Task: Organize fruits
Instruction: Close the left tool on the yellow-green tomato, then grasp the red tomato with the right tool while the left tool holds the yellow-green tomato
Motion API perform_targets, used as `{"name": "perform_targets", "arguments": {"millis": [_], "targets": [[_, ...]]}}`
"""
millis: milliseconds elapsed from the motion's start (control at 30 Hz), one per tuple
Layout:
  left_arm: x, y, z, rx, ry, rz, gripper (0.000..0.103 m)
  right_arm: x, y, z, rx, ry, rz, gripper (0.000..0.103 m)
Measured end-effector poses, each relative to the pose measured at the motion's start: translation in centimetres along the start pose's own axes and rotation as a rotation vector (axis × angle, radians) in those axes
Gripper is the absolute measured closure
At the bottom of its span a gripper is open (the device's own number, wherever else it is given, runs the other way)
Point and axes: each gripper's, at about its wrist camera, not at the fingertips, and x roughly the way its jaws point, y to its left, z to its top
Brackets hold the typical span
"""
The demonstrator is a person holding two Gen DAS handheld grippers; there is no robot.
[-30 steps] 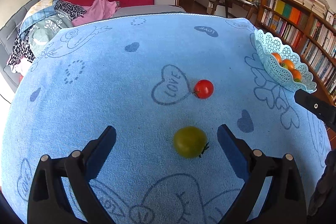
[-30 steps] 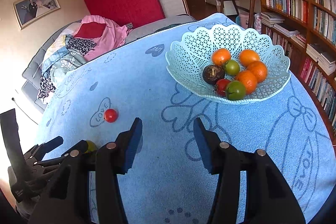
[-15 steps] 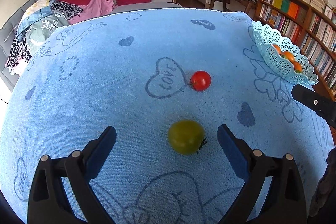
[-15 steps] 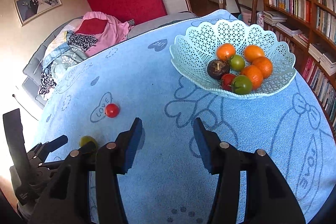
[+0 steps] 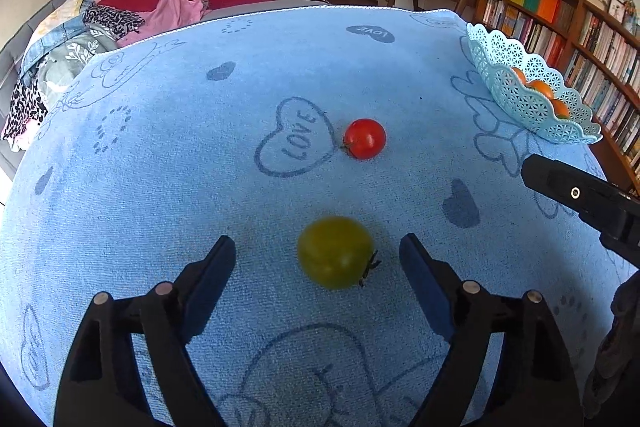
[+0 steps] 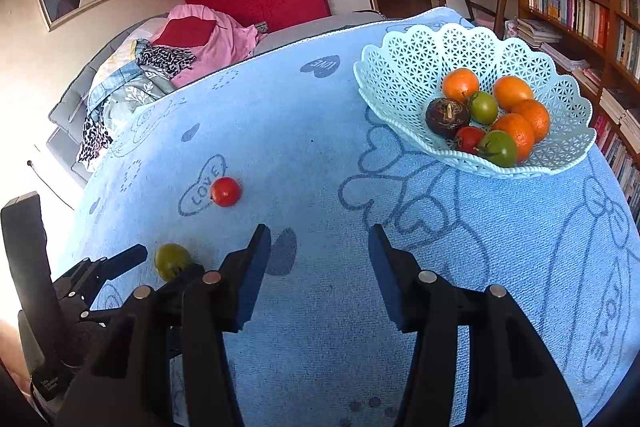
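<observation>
My left fingers (image 5: 316, 269) are spread, with the green tomato (image 5: 335, 251) between them, untouched. It looks light, smooth, bruisable, likely to roll: grip across its widest part, gently. Beyond my fingertips lies the red tomato (image 5: 365, 138); nothing blocks. My right fingers (image 6: 320, 267) are spread, empty, the basket (image 6: 400, 83) ahead-right.

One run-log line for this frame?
left hand-held gripper: open, around green tomato | right hand-held gripper: open, empty | red tomato: on cloth | basket: holds fruit
</observation>
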Motion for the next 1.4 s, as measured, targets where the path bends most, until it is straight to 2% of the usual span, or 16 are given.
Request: {"name": "perform_targets", "arguments": {"millis": [133,300,500,700,867,967,1400], "targets": [[0.2,-0.1,-0.4,0.011,-0.005,0.001,0.034,0.6,0.1,0.0,-0.002,0.014,0.003,0.051],[-0.2,-0.3,-0.6,0.031,-0.029,-0.045,0.063,1.3,0.7,0.1,-0.022,0.032,0.005,0.050],[-0.6,0.1,-0.7,0.015,-0.057,-0.051,0.063,2.6,2.0,0.3,-0.066,0.058,0.015,0.050],[-1.2,1.7,-0.3,-0.033,-0.097,0.030,0.063,4.4,3.7,0.9,-0.118,0.092,0.041,0.051],[-1.2,4.1,-0.2,-0.115,-0.105,0.085,0.063,6.5,4.5,1.5,-0.115,0.136,0.099,0.050],[-1.2,5.0,-0.2,-0.145,-0.107,0.108,0.063,7.1,5.3,1.7,-0.135,0.138,0.102,0.051],[-1.3,5.8,-0.7,-0.174,-0.101,0.095,0.063,10.1,8.8,2.9,-0.221,0.116,0.069,0.052]]}}
